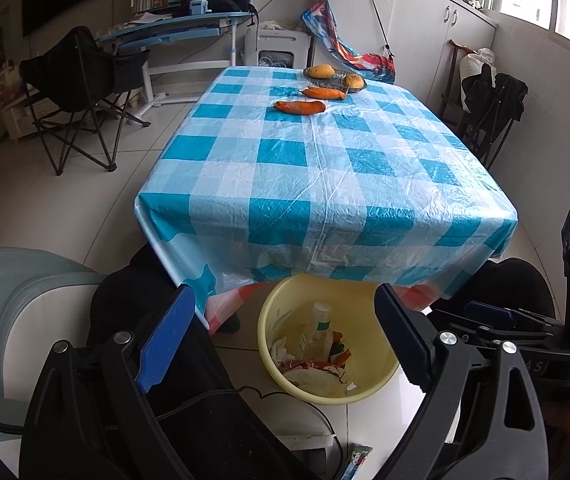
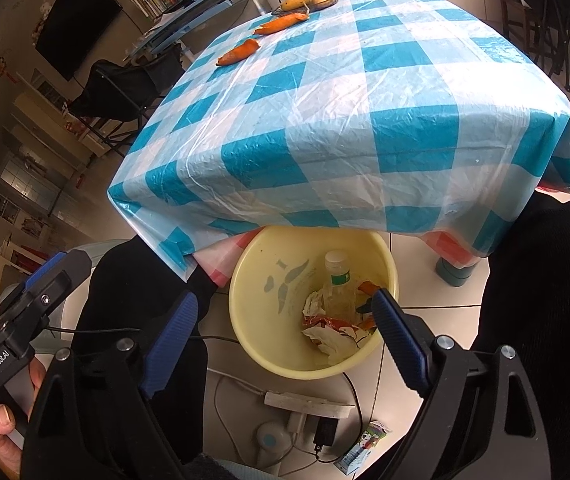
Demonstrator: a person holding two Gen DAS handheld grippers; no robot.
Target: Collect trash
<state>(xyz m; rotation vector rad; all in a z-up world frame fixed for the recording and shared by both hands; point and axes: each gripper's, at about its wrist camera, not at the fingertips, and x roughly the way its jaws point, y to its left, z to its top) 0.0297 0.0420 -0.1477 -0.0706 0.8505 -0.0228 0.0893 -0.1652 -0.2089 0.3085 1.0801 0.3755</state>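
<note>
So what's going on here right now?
A seated person holds tongs in each hand over a yellow basin on the floor, already holding a plastic bottle and wrappers. Both left tongs and right tongs are open and empty. Two orange peels remain on the checked table.

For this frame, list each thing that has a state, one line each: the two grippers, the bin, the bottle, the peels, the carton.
Left hand-held gripper: open, empty.
Right hand-held gripper: open, empty.
Yellow bin: on the floor, partly under the table, holding trash.
Plastic bottle: in the bin, cap on.
Orange peels: lying on the tablecloth, uncollected.
Small carton: lying on the floor.
</note>
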